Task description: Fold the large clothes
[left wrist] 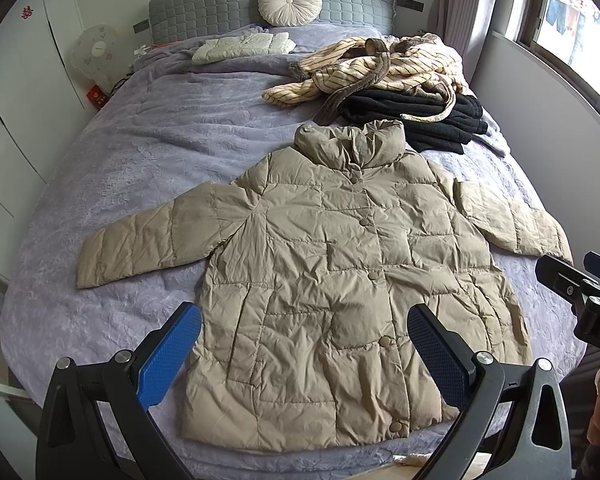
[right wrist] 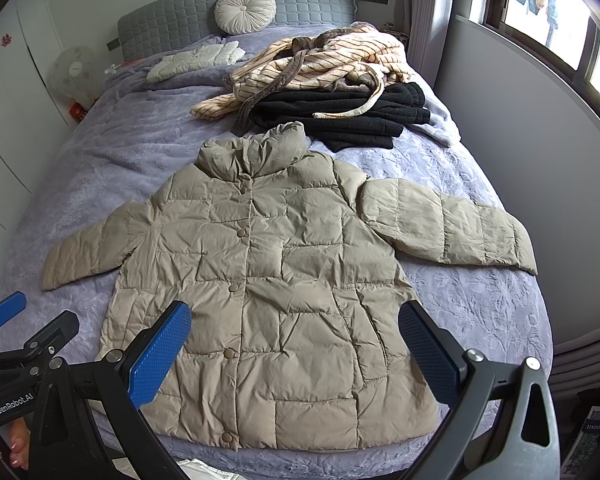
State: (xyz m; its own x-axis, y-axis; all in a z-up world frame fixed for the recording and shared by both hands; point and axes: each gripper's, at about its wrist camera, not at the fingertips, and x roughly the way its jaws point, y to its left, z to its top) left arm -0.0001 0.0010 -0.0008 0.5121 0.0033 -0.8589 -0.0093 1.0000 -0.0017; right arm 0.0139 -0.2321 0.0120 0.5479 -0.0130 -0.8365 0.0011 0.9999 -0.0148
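A beige quilted puffer jacket (left wrist: 332, 264) lies flat and buttoned on the bed, collar toward the headboard, both sleeves spread out to the sides. It also shows in the right wrist view (right wrist: 284, 272). My left gripper (left wrist: 304, 344) is open and empty, held above the jacket's hem. My right gripper (right wrist: 294, 344) is open and empty, also above the hem, a little to the right. The right gripper's body shows at the right edge of the left wrist view (left wrist: 580, 292). The left gripper's body shows at the lower left of the right wrist view (right wrist: 24, 340).
The bed has a lavender cover (left wrist: 132, 160) and a grey headboard (left wrist: 204, 4) with a round cushion (left wrist: 290, 2). A striped robe (left wrist: 380, 68) lies on dark folded clothes (left wrist: 432, 116) behind the jacket. A folded white garment (left wrist: 244, 48) lies near the headboard. A wall and window (right wrist: 540, 20) stand at right.
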